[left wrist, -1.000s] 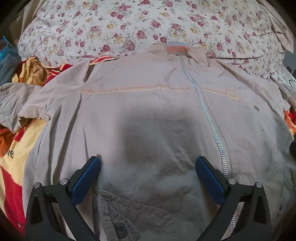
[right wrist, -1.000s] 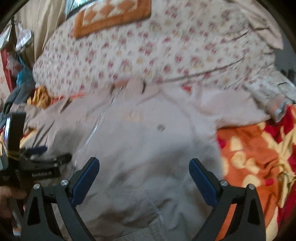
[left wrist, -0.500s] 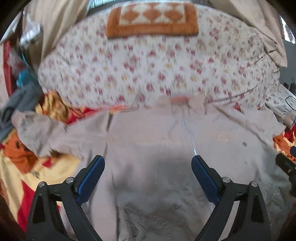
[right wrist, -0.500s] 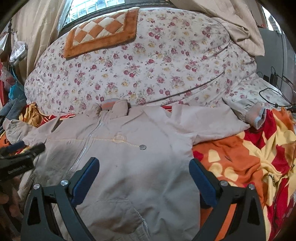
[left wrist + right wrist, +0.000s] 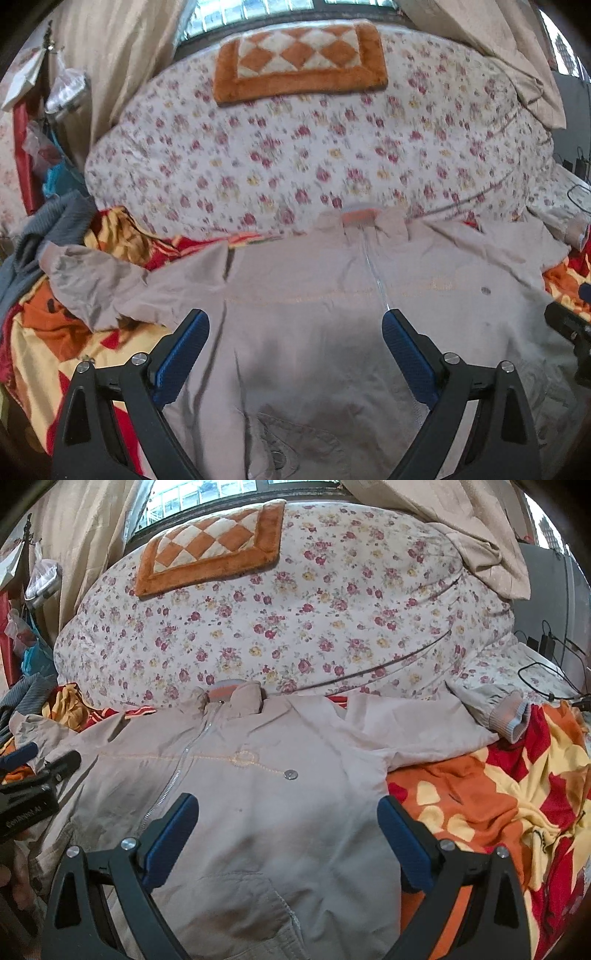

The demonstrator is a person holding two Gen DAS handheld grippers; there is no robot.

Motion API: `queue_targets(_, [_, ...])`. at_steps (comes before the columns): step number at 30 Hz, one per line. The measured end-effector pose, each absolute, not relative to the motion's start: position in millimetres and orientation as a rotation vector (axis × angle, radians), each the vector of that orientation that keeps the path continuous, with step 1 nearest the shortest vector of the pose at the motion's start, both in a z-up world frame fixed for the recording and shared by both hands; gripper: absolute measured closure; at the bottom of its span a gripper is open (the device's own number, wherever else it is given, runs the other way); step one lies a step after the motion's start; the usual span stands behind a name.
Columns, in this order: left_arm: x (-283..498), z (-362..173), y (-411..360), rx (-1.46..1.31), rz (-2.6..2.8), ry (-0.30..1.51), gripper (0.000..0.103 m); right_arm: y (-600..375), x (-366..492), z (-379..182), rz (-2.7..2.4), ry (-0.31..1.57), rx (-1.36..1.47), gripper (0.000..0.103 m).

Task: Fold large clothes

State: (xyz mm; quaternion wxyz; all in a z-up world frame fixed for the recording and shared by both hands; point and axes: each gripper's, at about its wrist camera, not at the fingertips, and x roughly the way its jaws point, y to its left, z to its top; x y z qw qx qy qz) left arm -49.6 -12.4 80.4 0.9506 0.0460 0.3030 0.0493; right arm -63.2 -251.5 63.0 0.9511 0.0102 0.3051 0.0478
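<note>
In the left wrist view the left gripper (image 5: 295, 347) hangs above the lower front of the beige jacket (image 5: 314, 325), its blue pads wide apart with only cloth far below them, nothing pinched; the jaws have just narrowed a little and no thing is between them. The jacket lies spread face up on the orange and red blanket (image 5: 44, 354), collar (image 5: 360, 218) against the floral quilt (image 5: 295, 147), zipper (image 5: 375, 273) running down toward the camera. Its sleeve on this side (image 5: 85, 280) is crumpled in a heap over the blanket, not straight. This view is a little blurred. In the right wrist view the right gripper (image 5: 288, 830) also stands open over the jacket (image 5: 258, 794), holding nothing, and the other sleeve (image 5: 436, 723) stretches out to its ribbed cuff (image 5: 513, 716) near the black cables (image 5: 546, 679). The left tool is seen at the picture's left edge, close to the crumpled sleeve. I judge that no fold is begun yet. The risks I see: if the crumpled sleeve is folded in as it is, the bundle becomes lumpy and uneven; thin cloth on a soft blanket may lead a pad to pinch the blanket together with the jacket; and a pull on the long sleeve could drag the cuff into the cables.
</note>
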Motion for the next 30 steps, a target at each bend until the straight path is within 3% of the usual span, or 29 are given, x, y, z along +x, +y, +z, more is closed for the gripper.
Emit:
queue_targets(13, [-32, 60, 7, 0.015, 0.102, 0.738, 0.011, -239, -59, 59, 0.105, 0.636, -0.036, 0.003])
queue_targets(30, [-27, 57, 6, 0.013, 0.072, 0.765, 0.011, -225, -53, 54, 0.143, 0.649, -0.062, 0.003])
